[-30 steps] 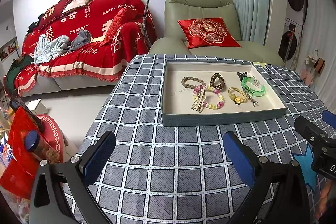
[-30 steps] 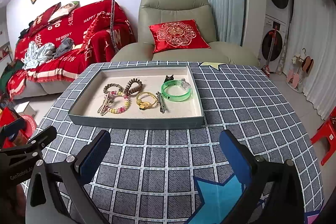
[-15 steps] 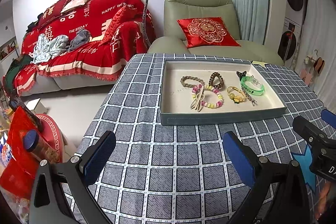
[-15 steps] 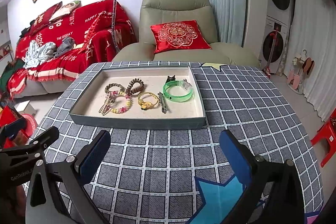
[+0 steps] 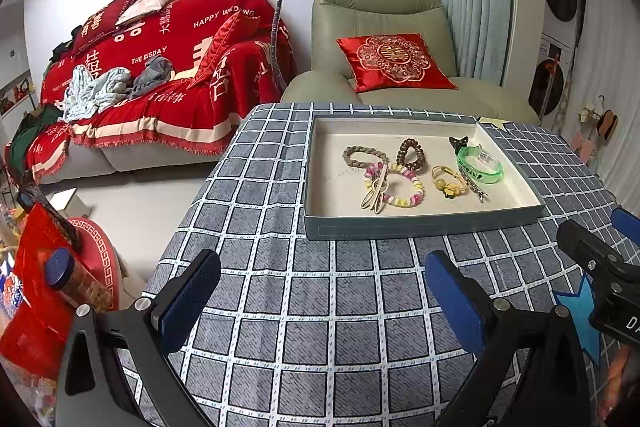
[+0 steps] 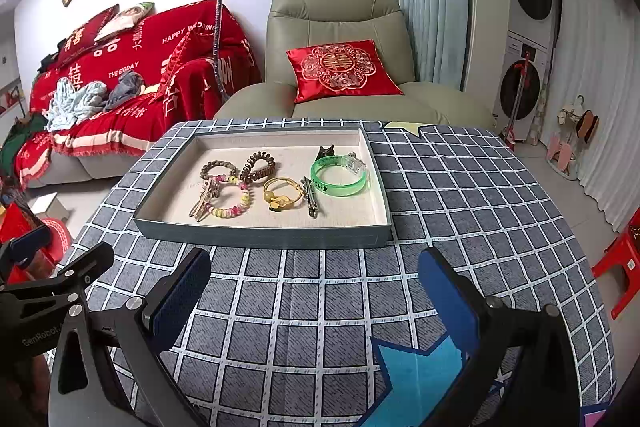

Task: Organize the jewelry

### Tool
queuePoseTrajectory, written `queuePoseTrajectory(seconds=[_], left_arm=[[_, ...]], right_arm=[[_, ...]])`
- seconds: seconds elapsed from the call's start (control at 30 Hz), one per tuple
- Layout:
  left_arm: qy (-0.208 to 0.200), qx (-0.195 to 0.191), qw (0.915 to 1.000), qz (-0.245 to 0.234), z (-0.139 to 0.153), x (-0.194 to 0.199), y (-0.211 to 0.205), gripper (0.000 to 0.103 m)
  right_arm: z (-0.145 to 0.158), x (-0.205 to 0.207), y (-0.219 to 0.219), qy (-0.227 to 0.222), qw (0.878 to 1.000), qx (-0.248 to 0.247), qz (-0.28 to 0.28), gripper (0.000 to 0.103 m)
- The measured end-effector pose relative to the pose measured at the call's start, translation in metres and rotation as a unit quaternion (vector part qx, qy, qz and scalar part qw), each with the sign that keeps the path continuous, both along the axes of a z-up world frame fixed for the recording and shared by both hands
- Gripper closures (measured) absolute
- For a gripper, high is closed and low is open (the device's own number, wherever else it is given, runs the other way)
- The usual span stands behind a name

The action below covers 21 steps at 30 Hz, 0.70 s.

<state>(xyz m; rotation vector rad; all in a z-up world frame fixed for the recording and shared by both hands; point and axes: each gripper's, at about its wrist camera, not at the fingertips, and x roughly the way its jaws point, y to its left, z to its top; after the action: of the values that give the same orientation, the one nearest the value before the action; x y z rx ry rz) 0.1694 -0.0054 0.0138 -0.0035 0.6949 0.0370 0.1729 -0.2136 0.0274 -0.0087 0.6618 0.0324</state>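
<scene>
A shallow grey tray (image 5: 420,225) (image 6: 260,237) sits on the checked tablecloth and holds several pieces of jewelry. In it lie a green bangle (image 5: 479,166) (image 6: 340,178), a yellow bracelet (image 5: 449,181) (image 6: 282,194), a pastel bead bracelet (image 5: 400,187) (image 6: 230,197), a brown coil hair tie (image 5: 411,151) (image 6: 259,166), a braided band (image 5: 362,155) (image 6: 217,169) and a metal clip (image 6: 310,197). My left gripper (image 5: 322,301) is open and empty, short of the tray. My right gripper (image 6: 314,293) is open and empty, also in front of the tray.
A green armchair (image 6: 340,27) with a red cushion stands behind the table. A red-covered sofa (image 5: 160,67) is at the left. Red bags and a can (image 5: 60,279) sit on the floor left of the table. A blue star sticker (image 6: 416,371) marks the cloth.
Both grippers have drifted slightly; the tray sits a little nearer and more central in both views. The jaws stay open.
</scene>
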Motion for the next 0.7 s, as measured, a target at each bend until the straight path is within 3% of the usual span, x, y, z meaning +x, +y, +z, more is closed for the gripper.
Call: queuePoseTrajectory(seconds=[0.7], left_arm=[[0.000, 0.000, 1.0000, -0.001, 0.0002, -0.0004, -0.0006, 0.000]], right_arm=[[0.0016, -0.0010, 0.0011, -0.001, 1.000, 0.000, 0.001, 0.000]])
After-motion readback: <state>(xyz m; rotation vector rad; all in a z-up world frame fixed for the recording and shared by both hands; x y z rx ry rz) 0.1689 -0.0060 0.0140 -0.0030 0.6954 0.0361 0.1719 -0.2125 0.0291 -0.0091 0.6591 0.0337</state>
